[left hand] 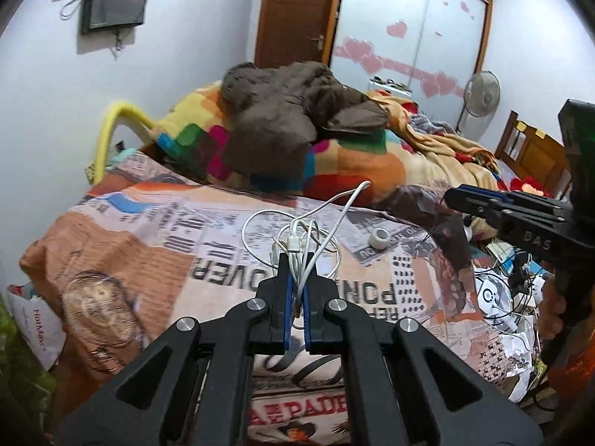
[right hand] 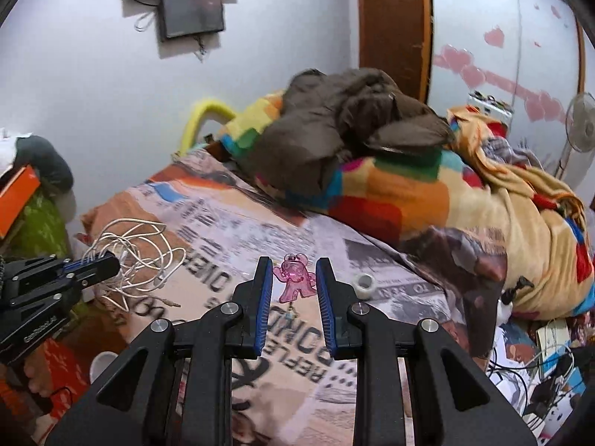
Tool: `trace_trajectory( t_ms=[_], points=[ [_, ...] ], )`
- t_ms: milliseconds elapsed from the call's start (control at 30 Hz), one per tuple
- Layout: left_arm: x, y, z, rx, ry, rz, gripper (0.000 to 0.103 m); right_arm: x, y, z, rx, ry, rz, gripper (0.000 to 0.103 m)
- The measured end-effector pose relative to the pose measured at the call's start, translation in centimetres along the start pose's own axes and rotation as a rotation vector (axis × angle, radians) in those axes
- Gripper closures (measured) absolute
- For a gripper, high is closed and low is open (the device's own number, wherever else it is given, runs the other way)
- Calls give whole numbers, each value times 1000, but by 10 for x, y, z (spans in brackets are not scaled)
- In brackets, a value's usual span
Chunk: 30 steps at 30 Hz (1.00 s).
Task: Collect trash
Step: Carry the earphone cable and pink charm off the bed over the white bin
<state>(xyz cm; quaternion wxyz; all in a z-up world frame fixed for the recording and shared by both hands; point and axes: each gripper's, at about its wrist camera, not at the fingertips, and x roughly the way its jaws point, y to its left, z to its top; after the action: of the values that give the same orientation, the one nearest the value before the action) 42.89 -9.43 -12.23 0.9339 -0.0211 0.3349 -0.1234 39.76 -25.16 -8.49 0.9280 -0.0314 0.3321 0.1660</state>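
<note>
The left gripper's [left hand: 296, 260] pads hid part of the cable [left hand: 297, 238]. The bedsheet [right hand: 223, 230] print was smeared in the right wrist view. The fan [right hand: 580, 122] was cut off at the frame's edge.

A: Where does the left wrist view look from?
B: Low over the bed [left hand: 122, 230], close, facing the wall.
A: The right?
B: Beside it, same way. Both share the cable [left hand: 297, 238] [right hand: 137, 256] and blanket [left hand: 346, 171] [right hand: 401, 189].
</note>
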Motion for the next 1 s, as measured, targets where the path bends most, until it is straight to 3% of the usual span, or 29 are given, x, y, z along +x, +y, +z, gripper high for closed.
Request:
trace_trajectory(
  t_ms=[500, 1000],
  points=[
    [-108, 109, -35, -70, -56, 190, 100, -22, 129, 5, -132, -30, 161, 81],
    [-169, 228, -119, -239, -32, 332, 100, 2, 274, -11, -278, 44, 368, 81]
  ],
)
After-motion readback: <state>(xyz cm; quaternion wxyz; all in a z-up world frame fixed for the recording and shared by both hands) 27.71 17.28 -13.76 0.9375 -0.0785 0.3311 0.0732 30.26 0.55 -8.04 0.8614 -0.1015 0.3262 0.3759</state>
